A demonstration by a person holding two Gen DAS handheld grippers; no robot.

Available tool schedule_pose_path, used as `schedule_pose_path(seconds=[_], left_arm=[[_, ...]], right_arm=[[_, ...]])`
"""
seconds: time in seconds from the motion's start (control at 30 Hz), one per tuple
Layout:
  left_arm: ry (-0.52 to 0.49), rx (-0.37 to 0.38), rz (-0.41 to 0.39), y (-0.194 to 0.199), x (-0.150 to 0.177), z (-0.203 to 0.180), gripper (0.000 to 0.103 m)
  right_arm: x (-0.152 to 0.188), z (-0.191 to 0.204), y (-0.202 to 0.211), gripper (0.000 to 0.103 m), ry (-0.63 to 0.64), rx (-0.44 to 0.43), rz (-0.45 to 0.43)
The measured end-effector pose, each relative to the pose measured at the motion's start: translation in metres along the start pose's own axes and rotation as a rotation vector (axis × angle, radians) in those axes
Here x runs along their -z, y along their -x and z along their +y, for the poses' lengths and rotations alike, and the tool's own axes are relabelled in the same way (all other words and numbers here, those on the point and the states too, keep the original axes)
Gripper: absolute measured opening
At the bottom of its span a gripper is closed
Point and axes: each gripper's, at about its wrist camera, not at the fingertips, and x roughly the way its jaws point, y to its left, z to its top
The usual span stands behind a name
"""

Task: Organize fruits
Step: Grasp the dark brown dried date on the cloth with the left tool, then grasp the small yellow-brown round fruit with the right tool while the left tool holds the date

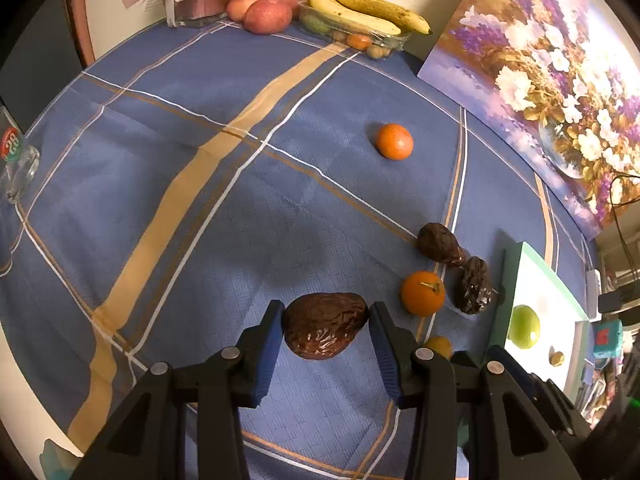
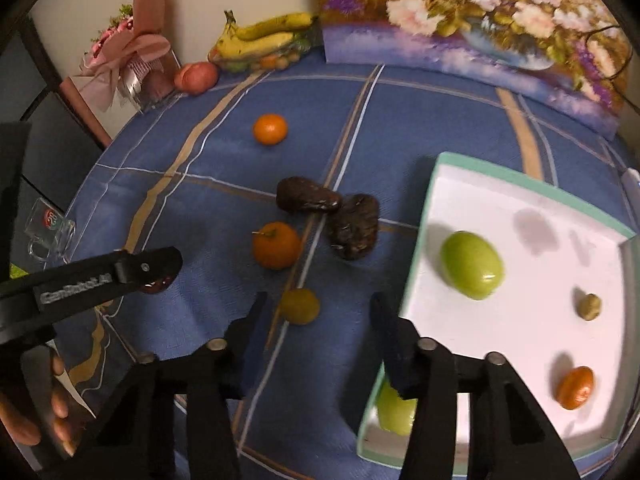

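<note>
Left gripper [image 1: 326, 330]: nearest the camera, its blue pads on either side of a brown wrinkled fruit [image 1: 324, 330], touching both flanks, holding it.
Right gripper [image 2: 316, 320]: spread wide, nothing between the fingers; a small yellow fruit [image 2: 299, 306] lies just beyond the gap.
White tray [image 2: 532, 216]: near right, green-rimmed, its left edge beside the right gripper's finger; inside lie a green fruit [image 2: 472, 265], a small orange fruit [image 2: 575, 387] and a small brownish one [image 2: 589, 306].
Obstacles: an orange [image 1: 423, 293] and two dark wrinkled fruits [image 1: 440, 244] cluster between the held fruit and the tray.
Open room: the blue tablecloth [image 1: 180, 200] lies bare left and centre; one orange [image 1: 394, 141] sits farther off.
Far edge: bananas [image 1: 360, 4], apples [image 1: 268, 15], a flower painting [image 1: 540, 72].
</note>
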Motion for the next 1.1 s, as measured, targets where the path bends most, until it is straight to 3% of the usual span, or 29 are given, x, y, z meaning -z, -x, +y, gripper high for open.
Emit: schedule_pose_path(seconds=[0.2,0.27,0.6,0.73,0.9,1.1], left_arm=[[0.006,0.003,0.007,-0.003,-0.004,-0.002,0.046],[0.006,0.002,0.009,-0.004,-0.004,-0.002,0.046],[0.0,0.001,0.027,-0.011,-0.005,-0.007,0.046],[-0.001,-0.001,0.031,-0.013,-0.005,-0.008,0.046],[-0.002,-0.001,0.028,-0.012,-0.004,-0.009,0.046],[-0.01,-0.001,0.008,-0.006,-0.002,-0.015,0.046]], right_arm=[[-0.005,0.007,-0.017,0.048,0.011,0.002,0.033],[-0.006,0.009,-0.023,0.042,0.016,0.005,0.043],[-0.006,0.013,-0.044,0.04,0.027,0.021,0.084],[-0.007,0.014,-0.046,0.039,0.03,0.021,0.081],[-0.007,0.015,-0.044,0.029,0.039,0.01,0.075],[-0.009,0.017,-0.031,0.029,0.046,-0.01,0.042]])
